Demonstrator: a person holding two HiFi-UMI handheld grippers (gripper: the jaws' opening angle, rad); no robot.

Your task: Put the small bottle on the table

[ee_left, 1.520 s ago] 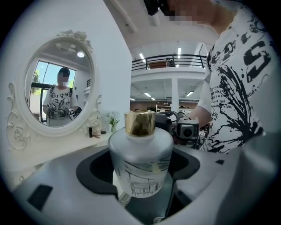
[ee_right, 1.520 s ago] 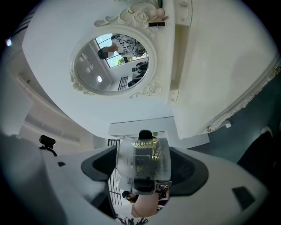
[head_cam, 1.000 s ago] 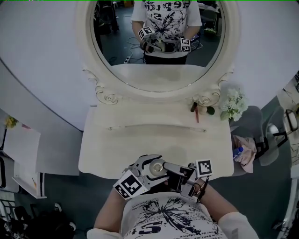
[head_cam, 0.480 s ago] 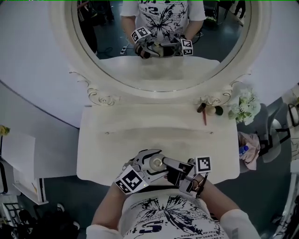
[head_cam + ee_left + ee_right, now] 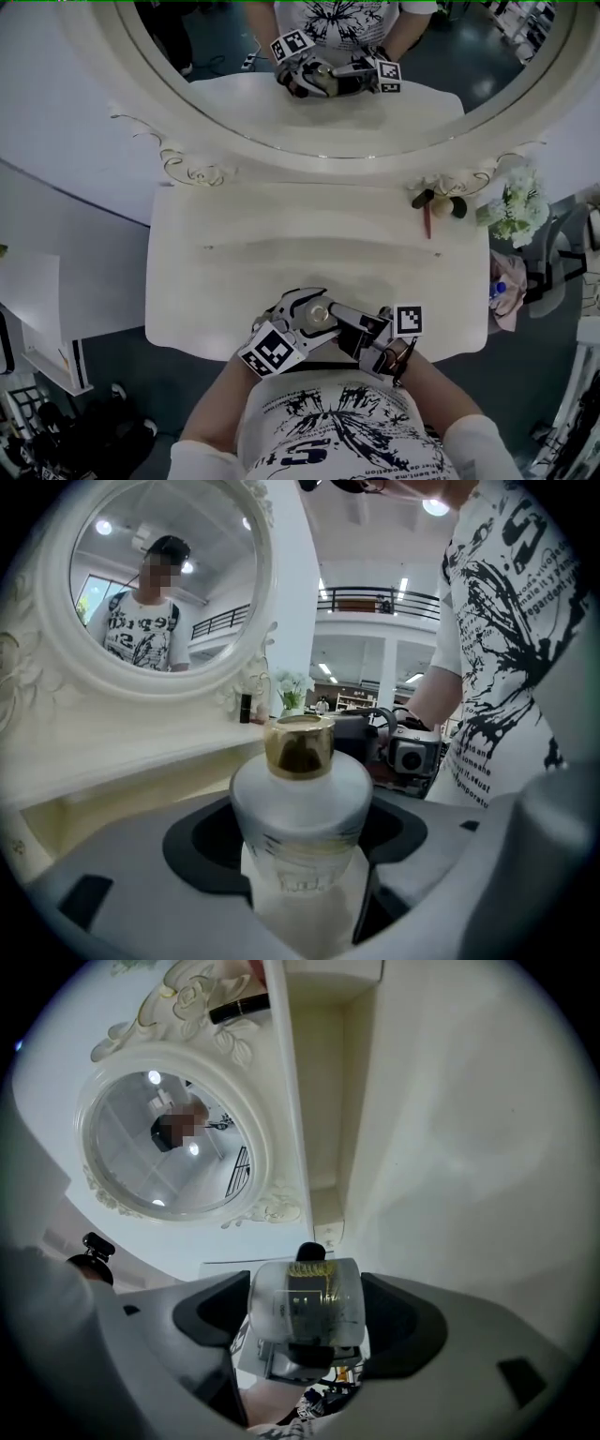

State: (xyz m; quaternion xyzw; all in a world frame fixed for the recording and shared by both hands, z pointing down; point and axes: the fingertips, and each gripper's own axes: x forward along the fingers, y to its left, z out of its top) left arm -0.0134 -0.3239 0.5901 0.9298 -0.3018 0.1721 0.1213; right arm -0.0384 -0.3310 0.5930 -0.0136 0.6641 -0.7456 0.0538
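The small bottle is frosted white with a gold cap. It hangs just above the front edge of the white vanity table, close to the person's body. My left gripper is shut on its body, and in the left gripper view the bottle stands cap-up between the dark pads. My right gripper comes in from the right, and the bottle fills the gap between its pads. Each gripper faces the other across the bottle.
An oval mirror in a carved white frame rises at the table's back. A dark lipstick and a red pencil lie at the back right beside white flowers. A chair with pink cloth stands right of the table.
Both grippers stay together on the bottle at the table's front edge. The head view has shifted, so the table sits lower and the mirror fills more of the top.
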